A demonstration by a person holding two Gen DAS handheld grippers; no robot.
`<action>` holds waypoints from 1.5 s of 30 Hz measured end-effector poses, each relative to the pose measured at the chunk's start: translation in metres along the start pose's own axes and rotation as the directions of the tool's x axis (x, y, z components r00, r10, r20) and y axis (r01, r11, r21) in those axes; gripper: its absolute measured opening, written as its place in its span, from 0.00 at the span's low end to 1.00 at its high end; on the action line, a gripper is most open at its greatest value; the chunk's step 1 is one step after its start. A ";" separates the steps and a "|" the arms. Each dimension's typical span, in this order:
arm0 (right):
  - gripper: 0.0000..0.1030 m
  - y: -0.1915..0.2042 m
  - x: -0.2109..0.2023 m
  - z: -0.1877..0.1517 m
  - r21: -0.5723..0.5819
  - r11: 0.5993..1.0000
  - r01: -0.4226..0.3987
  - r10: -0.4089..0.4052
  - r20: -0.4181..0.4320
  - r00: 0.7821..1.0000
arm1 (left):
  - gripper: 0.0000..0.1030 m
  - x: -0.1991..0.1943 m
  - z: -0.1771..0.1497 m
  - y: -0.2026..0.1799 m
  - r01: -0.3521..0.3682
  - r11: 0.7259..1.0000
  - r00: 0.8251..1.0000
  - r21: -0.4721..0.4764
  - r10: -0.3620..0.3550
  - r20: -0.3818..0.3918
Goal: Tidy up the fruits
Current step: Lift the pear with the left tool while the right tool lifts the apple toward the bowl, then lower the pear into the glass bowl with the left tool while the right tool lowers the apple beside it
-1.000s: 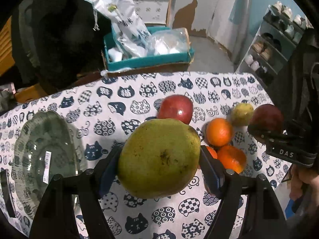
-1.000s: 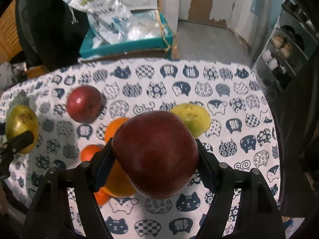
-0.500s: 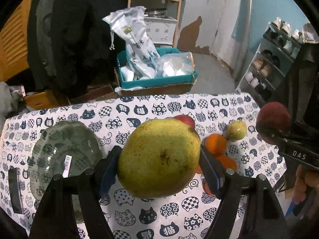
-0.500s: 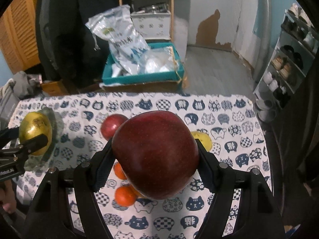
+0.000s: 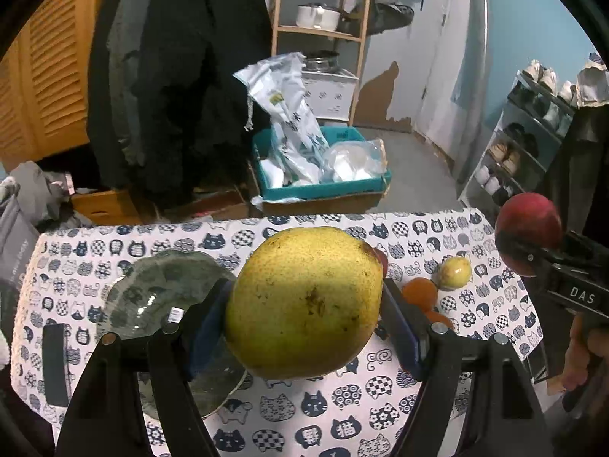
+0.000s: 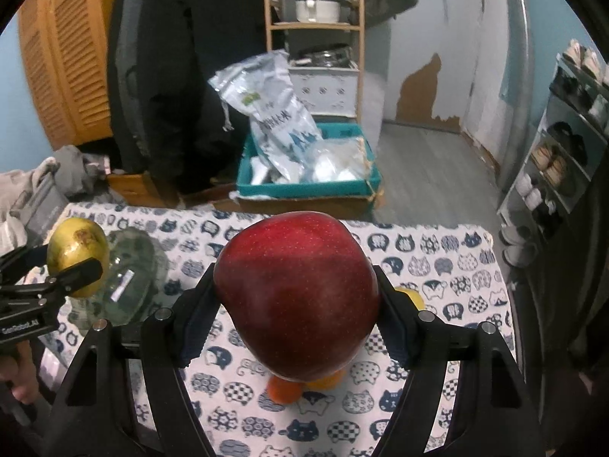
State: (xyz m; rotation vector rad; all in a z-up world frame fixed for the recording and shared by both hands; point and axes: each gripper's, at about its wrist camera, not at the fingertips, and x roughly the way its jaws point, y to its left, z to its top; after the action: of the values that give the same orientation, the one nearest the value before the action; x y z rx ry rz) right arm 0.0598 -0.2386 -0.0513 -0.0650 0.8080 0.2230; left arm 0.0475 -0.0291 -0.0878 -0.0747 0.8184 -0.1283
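My left gripper is shut on a large yellow-green pear, held high above the table. My right gripper is shut on a big red apple; the same apple shows at the right edge of the left wrist view. The pear also appears at the left of the right wrist view. A glass bowl lies on the left of the table. On the cloth remain a small yellow-green fruit, oranges and a red apple mostly hidden behind the pear.
The table wears a cat-print cloth. A dark flat object lies at its left edge. Behind the table stands a teal box with plastic bags, a wooden shelf and a shoe rack at the right.
Both grippers rose well above the table with their fruits still held. The table and remaining fruit look smaller and farther, and more of the room shows.
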 end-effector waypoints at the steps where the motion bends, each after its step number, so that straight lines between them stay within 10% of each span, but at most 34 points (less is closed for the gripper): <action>1: 0.73 0.004 -0.002 0.002 -0.003 1.000 -0.006 0.006 0.006 1.000 | 0.76 -0.002 0.000 0.002 -0.001 1.000 1.000 -0.005 0.001 0.003; 26: 0.73 0.132 0.022 0.043 -0.101 0.977 -0.187 0.188 -0.001 0.982 | 0.76 -0.028 -0.013 0.104 -0.114 0.983 0.993 -0.142 0.119 0.026; 45: 0.73 0.225 0.105 0.034 -0.147 0.947 -0.287 0.262 -0.164 0.951 | 0.76 0.012 -0.044 0.188 -0.216 0.943 0.975 -0.254 0.194 -0.108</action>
State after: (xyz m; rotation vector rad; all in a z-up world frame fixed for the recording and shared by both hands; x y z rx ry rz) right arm 0.1043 0.0038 -0.0976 -0.1298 0.9395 0.5574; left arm 0.0391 0.1543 -0.1480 -0.2360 0.9164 0.1775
